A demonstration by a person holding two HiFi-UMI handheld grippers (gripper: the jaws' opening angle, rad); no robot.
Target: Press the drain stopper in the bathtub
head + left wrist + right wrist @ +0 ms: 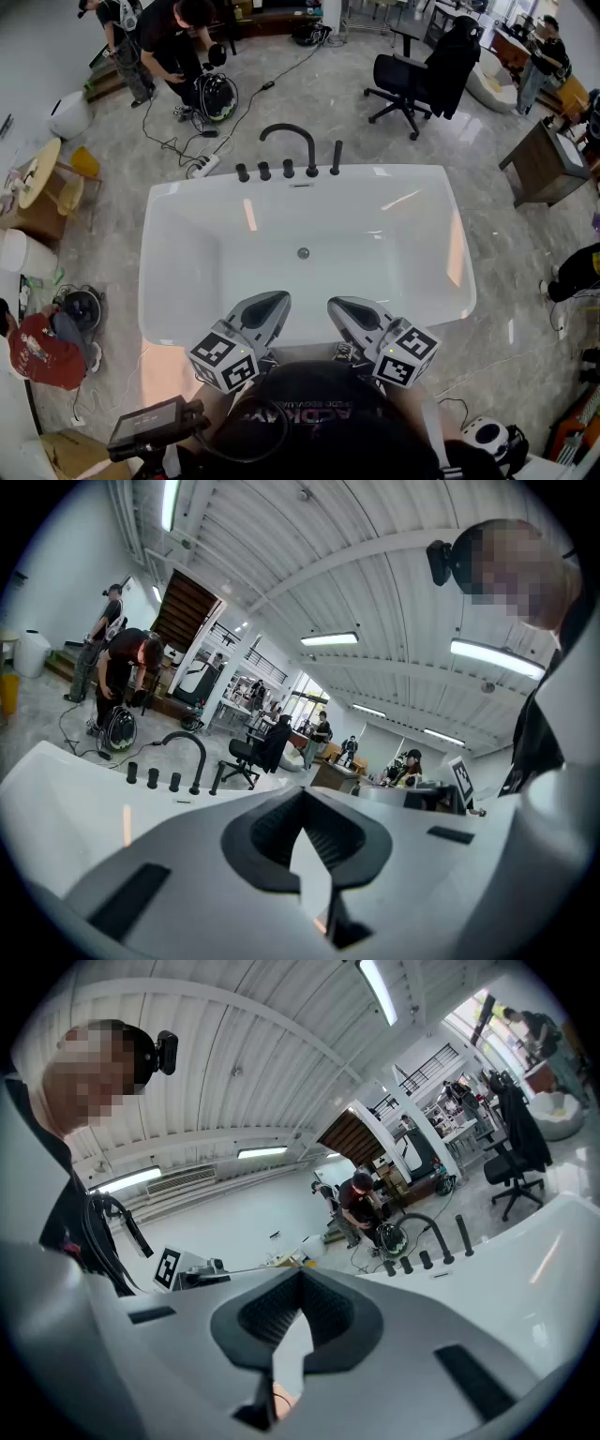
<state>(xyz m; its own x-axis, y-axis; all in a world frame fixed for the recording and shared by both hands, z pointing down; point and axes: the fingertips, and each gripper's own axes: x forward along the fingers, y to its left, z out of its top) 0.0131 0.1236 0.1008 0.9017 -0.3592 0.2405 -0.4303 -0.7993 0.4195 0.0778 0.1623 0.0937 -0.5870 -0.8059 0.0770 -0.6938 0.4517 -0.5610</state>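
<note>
The drain stopper (303,253) sits mid-frame on the floor of the bathtub (441,183), well apart from both tools. The left gripper (276,302) and right gripper (337,307) hover at lower centre over the near rim — jaws together, nothing held. Best to reach one closed tip down and push squarely on the stopper's centre.

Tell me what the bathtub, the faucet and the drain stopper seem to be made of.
Bathtub: probably acrylic or enamelled, glossy white, since lights reflect as streaks on its walls. Faucet: likely metal with a matte black coating, as it is a thin curved tube that shows no glare. Drain stopper: seemingly grey metal, but too small to judge its finish.
</note>
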